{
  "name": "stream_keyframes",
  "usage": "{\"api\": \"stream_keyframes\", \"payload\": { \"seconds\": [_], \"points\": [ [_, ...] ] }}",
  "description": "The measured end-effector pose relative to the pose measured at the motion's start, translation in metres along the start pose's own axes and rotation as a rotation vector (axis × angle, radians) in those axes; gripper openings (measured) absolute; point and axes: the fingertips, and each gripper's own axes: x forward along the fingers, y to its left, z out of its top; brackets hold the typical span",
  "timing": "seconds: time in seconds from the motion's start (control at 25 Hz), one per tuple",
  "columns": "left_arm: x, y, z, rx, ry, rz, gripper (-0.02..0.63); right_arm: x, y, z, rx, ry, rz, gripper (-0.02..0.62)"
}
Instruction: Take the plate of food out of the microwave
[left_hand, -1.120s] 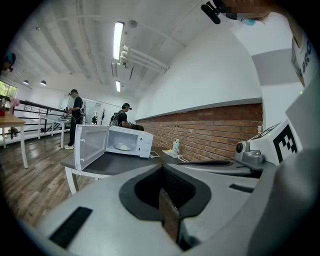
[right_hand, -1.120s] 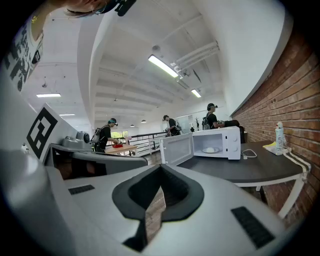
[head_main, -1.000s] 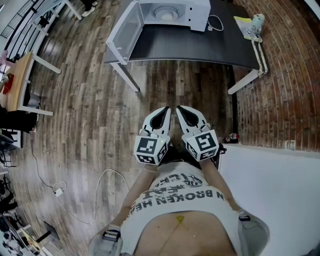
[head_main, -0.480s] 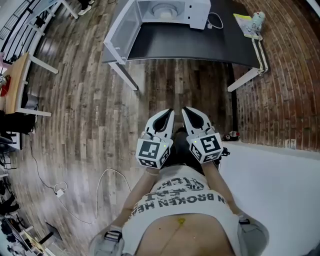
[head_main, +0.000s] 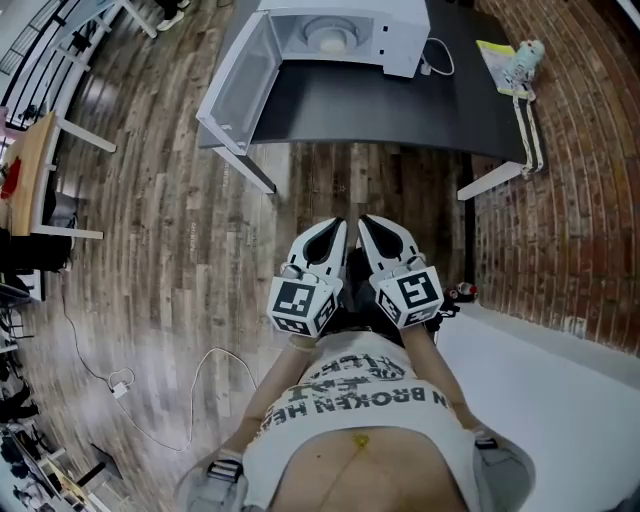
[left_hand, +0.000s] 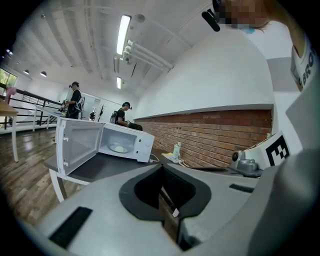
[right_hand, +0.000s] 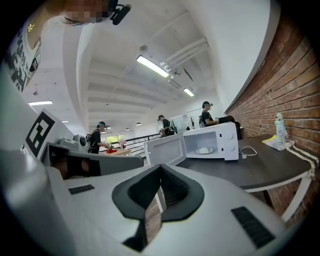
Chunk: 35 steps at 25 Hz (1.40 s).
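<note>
Work has barely begun: the microwave door (head_main: 240, 85) hangs open, the left claw (head_main: 333, 228) is closed on nothing, the plate of food (head_main: 331, 40) sits inside the microwave (head_main: 395, 40) on the table (head_main: 420, 100), and the right claw (head_main: 368, 222) is likewise closed and empty. Reaching, gripping and lifting out remain.

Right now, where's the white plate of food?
Head view, top centre: the white plate of food sits inside the open white microwave on the dark tabletop, with the microwave door swung out to the left.

Bright ceiling tubes (left_hand: 122, 34); fisheye-warped edges, corners seemingly vignetted.
</note>
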Motion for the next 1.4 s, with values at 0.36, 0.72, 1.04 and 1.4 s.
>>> {"api": "stream_keyframes", "payload": {
  "seconds": [0.36,0.72,1.04,1.4],
  "points": [
    [0.091,0.031,0.063,0.028,-0.039,0.004,0.008,0.071,-0.066,0.065,-0.021,-0.058,0.066,0.008],
    [0.139,0.046,0.083,0.013,-0.060,0.069,0.008,0.106,-0.114,0.089,-0.022,-0.058,0.111,0.008],
    [0.167,0.059,0.081,-0.031,-0.078,0.110,0.008,0.129,-0.140,0.090,-0.044,-0.032,0.140,0.008],
    [0.167,0.093,0.082,-0.070,-0.087,0.173,0.008,0.163,-0.132,0.083,-0.048,0.016,0.196,0.008]
  ]
}}
